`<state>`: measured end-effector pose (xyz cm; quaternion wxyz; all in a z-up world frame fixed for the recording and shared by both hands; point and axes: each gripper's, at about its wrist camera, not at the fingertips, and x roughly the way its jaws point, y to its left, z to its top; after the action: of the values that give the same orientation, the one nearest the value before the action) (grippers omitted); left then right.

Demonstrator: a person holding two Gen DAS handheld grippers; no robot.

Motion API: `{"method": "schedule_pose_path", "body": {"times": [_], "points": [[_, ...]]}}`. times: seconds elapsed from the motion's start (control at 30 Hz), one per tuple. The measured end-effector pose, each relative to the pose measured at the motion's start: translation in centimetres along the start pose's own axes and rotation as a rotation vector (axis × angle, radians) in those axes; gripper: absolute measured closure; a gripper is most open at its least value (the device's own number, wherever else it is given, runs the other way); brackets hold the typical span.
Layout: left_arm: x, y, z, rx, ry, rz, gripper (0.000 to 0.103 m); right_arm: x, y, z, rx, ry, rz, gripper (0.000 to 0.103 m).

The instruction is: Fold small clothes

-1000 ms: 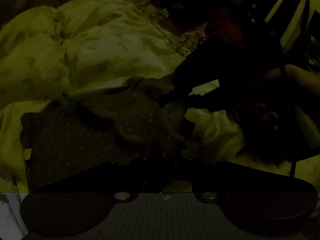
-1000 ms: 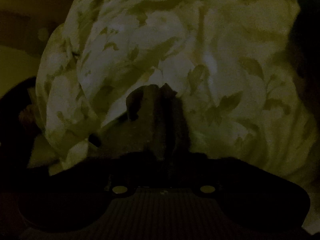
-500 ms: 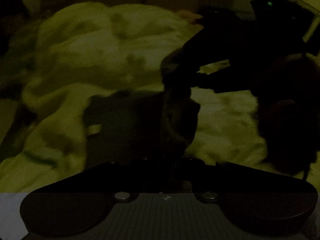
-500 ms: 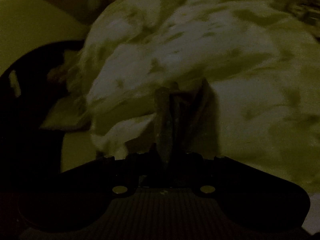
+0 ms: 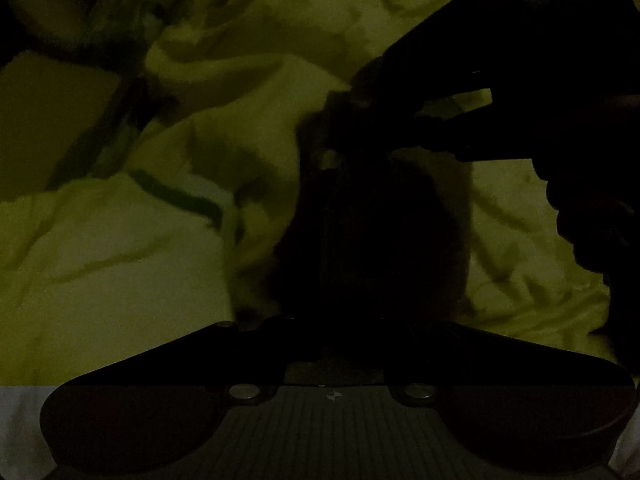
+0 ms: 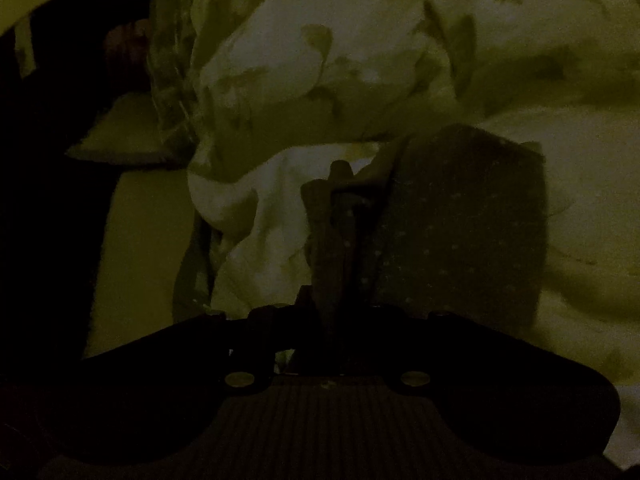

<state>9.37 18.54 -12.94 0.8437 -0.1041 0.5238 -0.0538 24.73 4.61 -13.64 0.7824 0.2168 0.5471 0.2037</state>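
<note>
Pretty dim scene overall, so a lot has to be guessed at. The biggest thing in view is a bed covered by a rumpled pale duvet (image 6: pixel 360 60) with a leafy print, bunched into big puffy folds, and beyond its edge a dark gap with some furniture-ish shape can be made out on the left of the right wrist view, too murky to name. On the bedding sits the task's thing, a small dark garment (image 6: pixel 460 220) with tiny pale dots; in the right wrist view it looks doubled over into a fairly neat block on the right side, with one bunched edge pulled up. That edge is clamped between the right tongs (image 6: pixel 340 216), which are nearly together on the fabric. In the left wrist view the same cloth shows only as a black mass right in front of the left tongs (image 5: pixel 352 240); whether those are gripping it or standing apart can't be told, the fingers are lost in shadow. So the fold seems partway done: one fold is likely in, and the held edge is yet to be laid down and smoothed.
</note>
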Motion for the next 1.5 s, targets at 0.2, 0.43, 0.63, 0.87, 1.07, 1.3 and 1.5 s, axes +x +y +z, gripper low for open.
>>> {"method": "schedule_pose_path", "body": {"times": [0.2,0.43,0.63,0.87,1.07,1.3,1.5], "points": [[0.4,1.4,0.0,-0.04,0.024,0.053,0.01,1.6,0.7,-0.3,0.004,0.023,0.007,0.066],[-1.3,1.3,0.2,0.045,-0.03,0.093,0.01,0.7,0.6,-0.4,0.05,-0.017,0.044,0.065],[-4.0,-0.9,1.7,0.114,-0.142,0.006,0.01,-5.2,-0.7,-1.5,0.003,-0.132,-0.002,0.067],[0.0,-5.1,3.5,0.293,-0.142,-0.076,0.01,-5.6,-2.0,-4.2,-0.138,-0.086,-0.121,0.089],[3.3,-3.6,5.0,0.267,-0.081,0.026,0.01,-4.7,-2.9,-5.5,-0.151,-0.04,-0.161,0.089],[4.2,-2.1,4.9,0.257,-0.053,0.044,0.01,-3.3,-3.6,-5.8,-0.138,-0.005,-0.202,0.089],[4.6,-1.4,5.1,0.253,-0.038,0.04,0.008,-2.6,-4.5,-5.8,-0.114,0.011,-0.214,0.089]]}}
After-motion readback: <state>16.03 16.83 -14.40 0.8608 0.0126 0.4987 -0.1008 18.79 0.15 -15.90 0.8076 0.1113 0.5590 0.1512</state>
